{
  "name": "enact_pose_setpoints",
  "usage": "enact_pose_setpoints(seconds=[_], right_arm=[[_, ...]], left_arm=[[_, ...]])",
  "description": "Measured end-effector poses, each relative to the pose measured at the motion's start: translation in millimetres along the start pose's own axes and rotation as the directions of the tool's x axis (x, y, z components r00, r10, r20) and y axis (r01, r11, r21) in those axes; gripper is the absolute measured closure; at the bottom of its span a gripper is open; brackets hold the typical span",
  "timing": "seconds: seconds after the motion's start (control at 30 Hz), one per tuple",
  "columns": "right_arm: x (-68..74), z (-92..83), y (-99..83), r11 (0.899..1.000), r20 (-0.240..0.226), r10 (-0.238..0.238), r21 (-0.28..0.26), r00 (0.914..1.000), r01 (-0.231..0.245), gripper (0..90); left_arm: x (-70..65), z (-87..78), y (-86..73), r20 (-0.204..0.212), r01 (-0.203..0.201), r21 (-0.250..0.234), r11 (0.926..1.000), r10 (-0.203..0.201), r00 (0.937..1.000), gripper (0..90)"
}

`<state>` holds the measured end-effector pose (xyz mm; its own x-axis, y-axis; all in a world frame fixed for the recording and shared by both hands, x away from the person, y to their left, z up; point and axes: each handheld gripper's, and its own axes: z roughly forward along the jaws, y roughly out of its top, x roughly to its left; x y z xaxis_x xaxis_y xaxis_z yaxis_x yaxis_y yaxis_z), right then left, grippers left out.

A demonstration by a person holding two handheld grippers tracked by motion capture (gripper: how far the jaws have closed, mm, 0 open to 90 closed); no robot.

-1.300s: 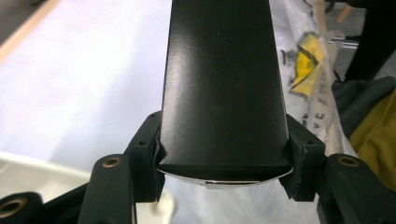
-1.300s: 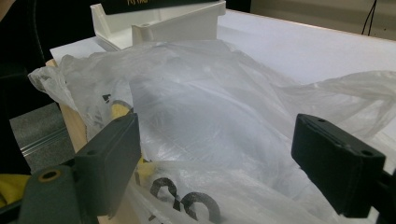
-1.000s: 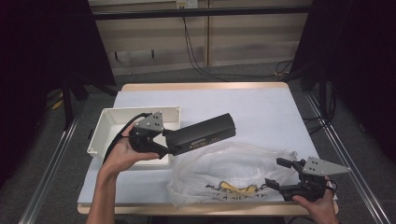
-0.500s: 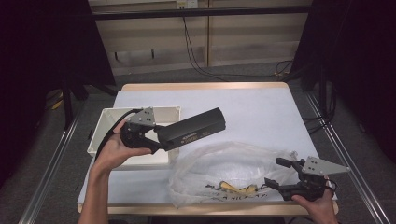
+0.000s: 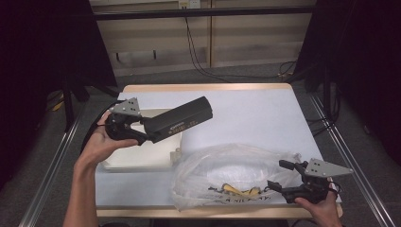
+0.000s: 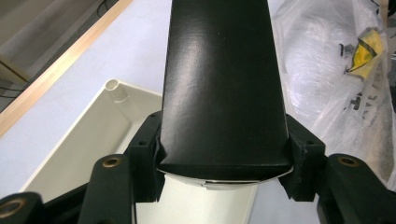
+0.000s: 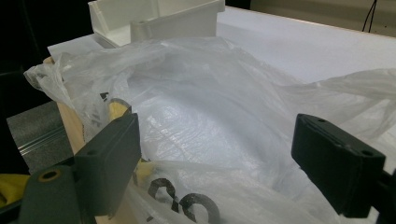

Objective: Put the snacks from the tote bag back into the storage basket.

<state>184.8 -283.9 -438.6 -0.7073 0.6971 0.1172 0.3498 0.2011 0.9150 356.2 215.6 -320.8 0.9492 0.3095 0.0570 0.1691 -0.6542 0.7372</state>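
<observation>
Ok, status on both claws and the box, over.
Left claw clamped on black box, held above white tray. Right claw open at plastic bag. Nothing blocking.

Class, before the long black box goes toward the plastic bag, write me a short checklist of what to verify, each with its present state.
1. Left claw clamped on the black box: ok, pads press both sides of its end.
2. Box clear of the white tray: ok, lifted above it.
3. Right claw gripping the plastic bag: not ok, jaws stand open at the bag's edge.
4. Bag mouth open toward the box: cannot tell.
5. Room inside the bag: cannot tell, the film is crumpled.
</observation>
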Motion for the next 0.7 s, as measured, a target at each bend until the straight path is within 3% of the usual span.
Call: enact_pose_setpoints(seconds=[0.2, 0.37, 0.7], right_arm=[[0.1, 0.4, -0.2, 1.000, -0.003, 0.000, 0.001, 1.0000, 0.000, 15.4], [-0.1, 0.2, -0.3, 1.000, 0.000, 0.001, 0.001, 1.0000, -0.001, 15.4], [-0.3, 2.1, -0.6, 1.000, -0.003, -0.002, 0.006, 1.0000, 0.002, 15.3]], left_arm=[[6.4, -7.0, -2.8, -0.011, -0.001, -0.003, 1.0000, 0.001, 0.9999, 42.8], [11.9, -11.9, -6.2, -0.027, 0.000, 0.023, 0.9997, 0.000, 0.9996, 42.9], [29.0, -22.3, -21.7, -0.058, 0.041, 0.042, 0.9983, -0.039, 0.9975, 43.0]])
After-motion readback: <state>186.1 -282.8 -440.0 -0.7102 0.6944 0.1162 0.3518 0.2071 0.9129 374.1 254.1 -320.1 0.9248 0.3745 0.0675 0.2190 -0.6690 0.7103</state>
